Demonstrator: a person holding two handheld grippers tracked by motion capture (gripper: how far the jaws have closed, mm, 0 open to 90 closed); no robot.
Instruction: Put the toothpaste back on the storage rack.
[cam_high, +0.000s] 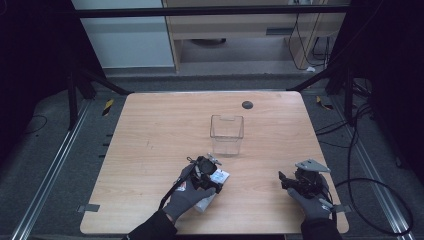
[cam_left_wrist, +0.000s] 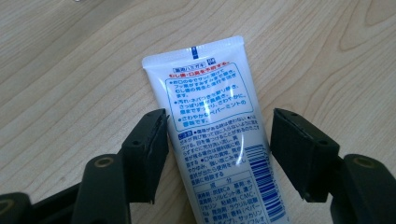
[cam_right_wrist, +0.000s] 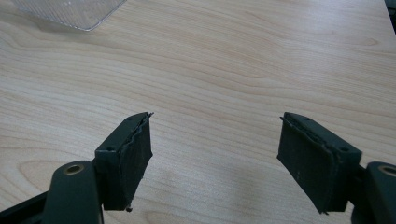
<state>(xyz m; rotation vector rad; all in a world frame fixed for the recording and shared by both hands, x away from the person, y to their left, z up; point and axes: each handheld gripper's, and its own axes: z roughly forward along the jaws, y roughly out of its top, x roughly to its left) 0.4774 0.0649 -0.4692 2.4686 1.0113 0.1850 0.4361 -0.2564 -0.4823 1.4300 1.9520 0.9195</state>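
Observation:
A white tube (cam_left_wrist: 217, 135) with blue and red Japanese print lies flat on the wooden table, its crimped end pointing away from me. My left gripper (cam_left_wrist: 219, 154) is open and straddles the tube, one jaw on each side, neither pad pressing it. From above, the left gripper (cam_high: 209, 176) sits over the tube (cam_high: 218, 178) near the table's front middle. My right gripper (cam_right_wrist: 215, 158) is open over bare wood with nothing between its jaws; it rests at the front right (cam_high: 286, 181). A clear plastic box (cam_high: 227, 134) stands upright just beyond the tube.
The wooden table (cam_high: 150, 135) has a dark round disc (cam_high: 247, 105) near its far edge. A corner of the clear box (cam_right_wrist: 70, 11) shows at the top left of the right gripper view. Cables lie on the floor to the right (cam_high: 370, 185).

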